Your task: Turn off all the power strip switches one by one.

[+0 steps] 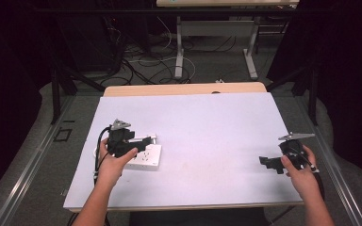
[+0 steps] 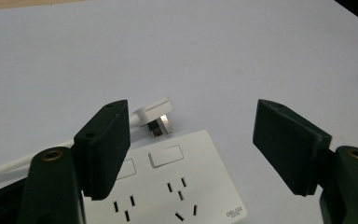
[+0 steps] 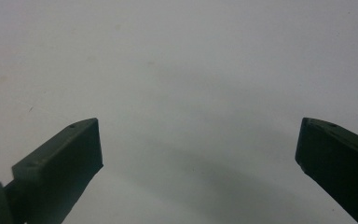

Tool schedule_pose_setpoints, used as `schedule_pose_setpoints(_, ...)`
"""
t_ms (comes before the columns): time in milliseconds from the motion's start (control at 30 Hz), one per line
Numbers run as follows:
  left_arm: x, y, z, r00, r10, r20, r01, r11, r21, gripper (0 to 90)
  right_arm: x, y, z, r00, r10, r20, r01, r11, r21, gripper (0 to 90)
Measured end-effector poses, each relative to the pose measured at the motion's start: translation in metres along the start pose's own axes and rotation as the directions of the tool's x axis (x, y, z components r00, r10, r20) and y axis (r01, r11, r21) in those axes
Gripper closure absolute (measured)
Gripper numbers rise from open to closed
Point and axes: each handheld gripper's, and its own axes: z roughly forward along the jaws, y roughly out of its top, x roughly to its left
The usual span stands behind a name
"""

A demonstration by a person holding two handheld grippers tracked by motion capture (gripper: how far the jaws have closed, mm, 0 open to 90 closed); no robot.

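In the left gripper view, the white power strip (image 2: 168, 186) is running off the bottom edge, and the near jaw on the left is covering its left part — including half of one rocker switch. The white cable (image 2: 23, 161) is slipping behind that same jaw, its far end hidden. Beyond the jaws, the plug (image 2: 156, 114) is showing its prongs, but their number is too small to tell. The small grey lettering on the strip, nearer the right jaw, is staying unreadable.

In the high view, the left hand (image 1: 113, 162) is hiding the strip's near end.
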Motion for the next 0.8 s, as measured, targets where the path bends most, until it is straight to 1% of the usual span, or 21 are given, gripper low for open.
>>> schedule_pose_setpoints(33,0.001,-0.001,-0.002,1.0000,-0.001,-0.001,0.001,1.0000,-0.008,24.6,-0.001,0.000,-0.001,1.0000,-0.001,-0.007,0.001,1.000,0.003,0.0)
schedule_pose_setpoints(100,0.004,-0.004,-0.005,0.9994,-0.030,0.014,0.030,0.9995,-0.008,19.4,-0.001,0.000,-0.002,0.9999,0.000,-0.010,0.000,1.000,0.006,0.0)
schedule_pose_setpoints(133,0.005,-0.006,-0.007,0.9992,-0.037,0.014,0.037,0.9992,-0.011,17.7,-0.001,0.000,-0.002,0.9999,0.002,-0.011,-0.002,1.000,0.004,0.0)
schedule_pose_setpoints(167,0.007,-0.008,-0.009,0.9992,-0.038,0.012,0.038,0.9992,-0.012,16.1,0.000,0.000,-0.003,0.9999,0.009,-0.011,-0.009,1.000,0.004,0.0)
schedule_pose_setpoints(233,0.010,-0.012,-0.012,0.9988,-0.048,0.002,0.048,0.9988,-0.011,12.8,0.000,0.001,-0.004,1.0000,0.005,-0.002,-0.005,1.000,-0.003,0.0)
schedule_pose_setpoints(267,0.011,-0.014,-0.014,0.9982,-0.060,-0.004,0.060,0.9981,-0.015,8.0,0.000,0.001,-0.005,1.0000,0.009,0.000,-0.009,1.000,-0.002,0.0)
schedule_pose_setpoints(300,0.014,-0.017,-0.016,0.9975,-0.070,-0.007,0.070,0.9974,-0.017,4.2,0.000,0.000,-0.005,1.0000,0.003,-0.002,-0.003,1.000,-0.001,0.0)
schedule_pose_setpoints(333,0.016,-0.019,-0.018,0.9977,-0.067,-0.002,0.067,0.9976,-0.019,2.3,0.000,0.000,-0.005,1.0000,-0.004,-0.001,0.004,1.000,-0.009,0.0)
schedule_pose_setpoints(367,0.018,-0.022,-0.020,0.9971,-0.076,-0.003,0.076,0.9968,-0.027,0.1,0.000,-0.001,-0.006,1.0000,-0.004,0.001,0.004,1.000,-0.014,0.0)
schedule_pose_setpoints(433,0.024,-0.027,-0.022,0.9955,-0.094,-0.014,0.093,0.9951,-0.032,0.4,0.000,-0.002,-0.007,0.9999,-0.008,0.007,0.009,1.000,-0.027,0.0)
schedule_pose_setpoints(500,0.028,-0.031,-0.025,0.9938,-0.108,-0.027,0.107,0.9938,-0.029,0.4,0.000,-0.004,-0.007,0.9999,-0.013,0.006,0.014,1.000,-0.026,0.0)
schedule_pose_setpoints(533,0.031,-0.033,-0.026,0.9932,-0.112,-0.033,0.111,0.9935,-0.025,0.4,0.000,-0.006,-0.007,1.0000,-0.005,0.004,0.005,1.000,-0.019,0.0)
schedule_pose_setpoints(667,0.040,-0.042,-0.031,0.9887,-0.135,-0.066,0.133,0.9907,-0.027,0.4,0.000,-0.012,-0.006,0.9998,-0.006,0.018,0.006,1.000,-0.023,0.0)
schedule_pose_setpoints(733,0.044,-0.046,-0.034,0.9868,-0.143,-0.075,0.142,0.9896,-0.024,0.4,0.000,-0.014,-0.005,0.9999,-0.009,0.014,0.009,1.000,-0.025,0.0)
schedule_pose_setpoints(800,0.048,-0.050,-0.036,0.9840,-0.150,-0.096,0.147,0.9884,-0.037,0.4,-0.001,-0.017,-0.005,0.9998,-0.012,0.016,0.013,0.999,-0.033,0.0)
